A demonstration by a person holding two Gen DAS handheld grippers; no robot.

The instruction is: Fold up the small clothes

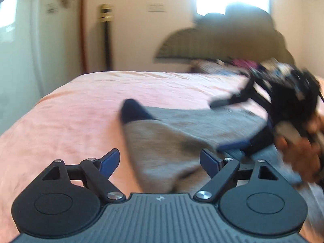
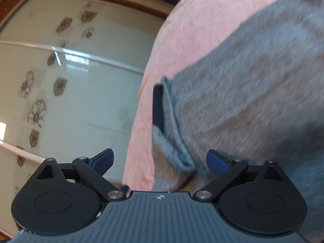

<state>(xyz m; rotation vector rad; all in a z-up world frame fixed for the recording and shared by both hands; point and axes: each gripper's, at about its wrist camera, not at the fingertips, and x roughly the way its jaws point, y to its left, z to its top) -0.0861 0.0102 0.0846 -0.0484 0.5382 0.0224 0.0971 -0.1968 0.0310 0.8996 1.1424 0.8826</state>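
A grey sock (image 1: 162,141) with a dark navy toe (image 1: 131,109) lies flat on the pink bedspread (image 1: 81,111). More grey cloth lies over it to the right, with a navy edge (image 1: 232,146). My left gripper (image 1: 159,159) stands open just above the sock's near end, with the pads clear of the cloth. In the right wrist view my right gripper (image 2: 160,158) is open over a rolled grey cuff (image 2: 178,154), and a dark band (image 2: 158,107) shows at the cloth's edge. The picture is blurred at the right of the left wrist view, where a hand (image 1: 295,151) holds that gripper.
A heap of mixed clothes (image 1: 232,63) lies at the far side of the bed, below a striped headboard (image 1: 182,44). The bed's edge (image 2: 137,121) drops off towards a frosted sliding door with a flower pattern (image 2: 70,81). Bare pink bedspread stretches left of the sock.
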